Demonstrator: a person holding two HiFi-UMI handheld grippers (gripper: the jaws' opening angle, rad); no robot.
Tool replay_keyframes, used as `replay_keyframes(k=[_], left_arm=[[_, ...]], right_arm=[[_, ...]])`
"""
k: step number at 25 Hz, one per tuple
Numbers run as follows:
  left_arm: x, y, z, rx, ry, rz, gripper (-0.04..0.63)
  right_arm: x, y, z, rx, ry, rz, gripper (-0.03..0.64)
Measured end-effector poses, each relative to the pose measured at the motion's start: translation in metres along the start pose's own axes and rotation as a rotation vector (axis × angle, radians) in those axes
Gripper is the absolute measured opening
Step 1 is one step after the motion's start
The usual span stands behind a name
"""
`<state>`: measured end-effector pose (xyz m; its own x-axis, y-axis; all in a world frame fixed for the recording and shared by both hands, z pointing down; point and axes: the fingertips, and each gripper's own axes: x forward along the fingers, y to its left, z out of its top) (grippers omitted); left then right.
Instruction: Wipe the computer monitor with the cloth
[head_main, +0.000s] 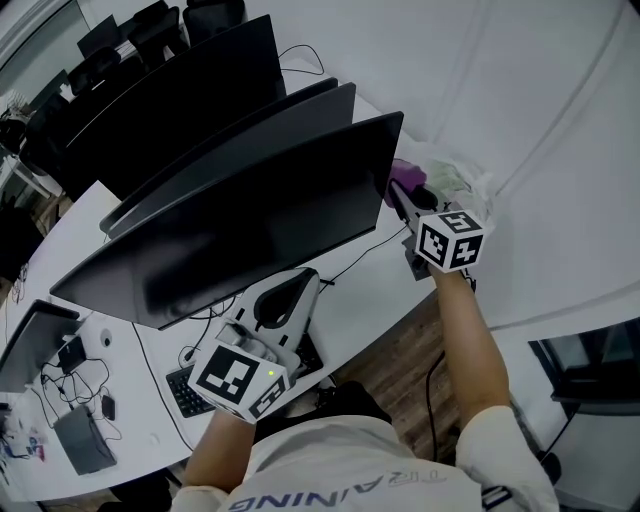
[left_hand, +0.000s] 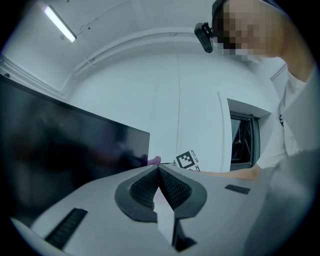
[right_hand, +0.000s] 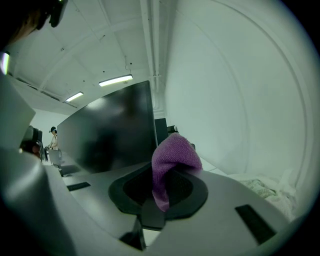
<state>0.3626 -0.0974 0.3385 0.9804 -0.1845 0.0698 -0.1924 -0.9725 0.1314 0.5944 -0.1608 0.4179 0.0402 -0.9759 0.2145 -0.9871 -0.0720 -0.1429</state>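
Purple cloth (right_hand: 172, 152) is pinched between the jaws of the right gripper (head_main: 408, 205); the jaws are closed on its lower part and a rounded wad sticks up past the tips. In the head view the cloth (head_main: 403, 176) is held just beside the right edge of the dark monitor (head_main: 240, 230). Whether it touches the screen cannot be told. The screen is dark and unlit, seen to the left of the cloth in the right gripper view.

The left gripper (head_main: 298, 283) is seen just under the monitor's lower edge, above the white desk (head_main: 375, 285). Its jaws are pressed fully together in the left gripper view, with nothing between them.

A black keyboard (head_main: 188, 392) lies on the desk beside the left gripper. More dark monitors (head_main: 190, 95) stand behind the first. Crumpled white material (head_main: 462, 182) lies by the right gripper.
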Motion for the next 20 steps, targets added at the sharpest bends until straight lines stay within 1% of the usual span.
replay_keyframes(k=[11,20], left_arm=[[0.007,-0.004,-0.008,-0.012,0.025,-0.030,0.002],[0.010,0.002,-0.019,-0.004,0.062,-0.027,0.002]], right_arm=[[0.006,-0.006,-0.046,0.044,0.071,-0.007,0.055],[0.016,-0.015,-0.090,0.087,0.135,-0.007,0.055]])
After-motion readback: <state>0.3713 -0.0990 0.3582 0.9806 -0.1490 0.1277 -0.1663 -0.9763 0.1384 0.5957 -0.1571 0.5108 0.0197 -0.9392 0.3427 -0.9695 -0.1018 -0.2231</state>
